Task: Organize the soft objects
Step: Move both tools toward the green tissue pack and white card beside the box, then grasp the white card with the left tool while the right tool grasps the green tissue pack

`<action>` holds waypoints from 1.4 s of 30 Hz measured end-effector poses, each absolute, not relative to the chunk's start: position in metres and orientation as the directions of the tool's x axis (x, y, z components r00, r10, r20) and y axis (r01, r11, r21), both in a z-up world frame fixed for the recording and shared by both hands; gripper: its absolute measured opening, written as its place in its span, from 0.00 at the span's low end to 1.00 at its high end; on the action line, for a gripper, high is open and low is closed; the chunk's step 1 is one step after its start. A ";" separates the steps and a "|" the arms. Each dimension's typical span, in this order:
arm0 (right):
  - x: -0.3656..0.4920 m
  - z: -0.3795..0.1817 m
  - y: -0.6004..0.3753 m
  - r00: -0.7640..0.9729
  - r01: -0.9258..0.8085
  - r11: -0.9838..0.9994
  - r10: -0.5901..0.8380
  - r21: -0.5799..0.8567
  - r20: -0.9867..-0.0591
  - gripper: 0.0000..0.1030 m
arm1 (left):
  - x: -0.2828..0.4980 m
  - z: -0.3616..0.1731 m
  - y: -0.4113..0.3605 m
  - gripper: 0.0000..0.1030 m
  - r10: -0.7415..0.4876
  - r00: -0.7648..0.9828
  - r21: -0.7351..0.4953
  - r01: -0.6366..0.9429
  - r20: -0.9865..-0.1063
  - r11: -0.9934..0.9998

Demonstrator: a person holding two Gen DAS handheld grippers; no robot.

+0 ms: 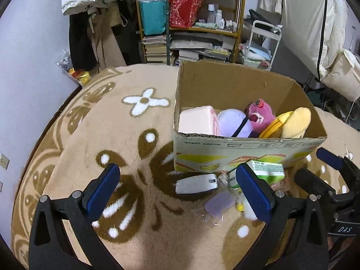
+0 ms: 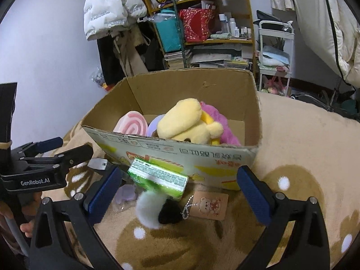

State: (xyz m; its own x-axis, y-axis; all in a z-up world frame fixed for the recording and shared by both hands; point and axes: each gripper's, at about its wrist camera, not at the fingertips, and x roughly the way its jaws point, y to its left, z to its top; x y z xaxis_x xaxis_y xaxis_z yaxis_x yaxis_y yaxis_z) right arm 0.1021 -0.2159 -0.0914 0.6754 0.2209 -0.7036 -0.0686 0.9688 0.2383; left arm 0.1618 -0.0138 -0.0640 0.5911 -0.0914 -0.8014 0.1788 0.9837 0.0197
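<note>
Plush toys (image 2: 189,121) fill the cardboard box (image 2: 180,155) at frame centre, while both hand-held grippers, left (image 1: 180,189) and right (image 2: 177,191), hover with jaws apart over leftover clutter.

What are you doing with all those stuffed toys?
Someone is tidying soft toys into a cardboard box on the patterned blanket. A yellow plush, a pink plush and a pink swirl cushion are already inside. The left tool and right tool are both open and hold nothing. A small black-and-white fluffy toy and a green packet lie in front of the box.
</note>
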 end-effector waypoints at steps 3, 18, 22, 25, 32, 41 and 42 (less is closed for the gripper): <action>0.109 -0.096 -0.216 0.658 -0.072 0.966 0.235 0.250 -0.715 1.00 | 0.168 -0.071 -0.015 0.99 -0.095 0.569 0.014 0.184 -0.817 0.983; 0.126 -0.126 -0.231 0.582 0.045 0.907 0.318 0.420 -0.749 1.00 | 0.186 -0.097 -0.013 0.99 -0.094 0.478 -0.008 0.178 -0.873 0.984; 0.128 -0.130 -0.234 0.567 0.060 0.890 0.342 0.451 -0.749 1.00 | 0.187 -0.103 -0.016 0.99 -0.097 0.460 -0.008 0.192 -0.883 0.981; 0.131 -0.130 -0.231 0.559 0.058 0.893 0.341 0.446 -0.756 1.00 | 0.188 -0.108 -0.021 0.99 -0.098 0.443 -0.006 0.206 -0.891 0.979; 0.138 -0.130 -0.221 0.541 0.072 0.870 0.376 0.487 -0.752 1.00 | 0.192 -0.119 -0.022 0.99 -0.077 0.410 0.011 0.206 -0.909 0.978; 0.149 -0.140 -0.206 0.500 0.097 0.870 0.378 0.484 -0.780 1.00 | 0.195 -0.123 -0.012 0.92 -0.113 0.364 -0.048 0.182 -0.925 0.982; 0.149 -0.141 -0.206 0.499 0.090 0.870 0.381 0.484 -0.778 1.00 | 0.196 -0.123 -0.011 0.92 -0.114 0.361 -0.052 0.177 -0.926 0.983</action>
State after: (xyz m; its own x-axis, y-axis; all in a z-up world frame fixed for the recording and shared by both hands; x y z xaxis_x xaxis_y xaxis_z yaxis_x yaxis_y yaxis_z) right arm 0.1491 -0.2055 -0.1407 0.4991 0.3813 -0.7781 0.0896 0.8705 0.4840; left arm 0.1959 -0.0112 -0.1232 0.3608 -0.1137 -0.9257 0.1770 0.9828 -0.0517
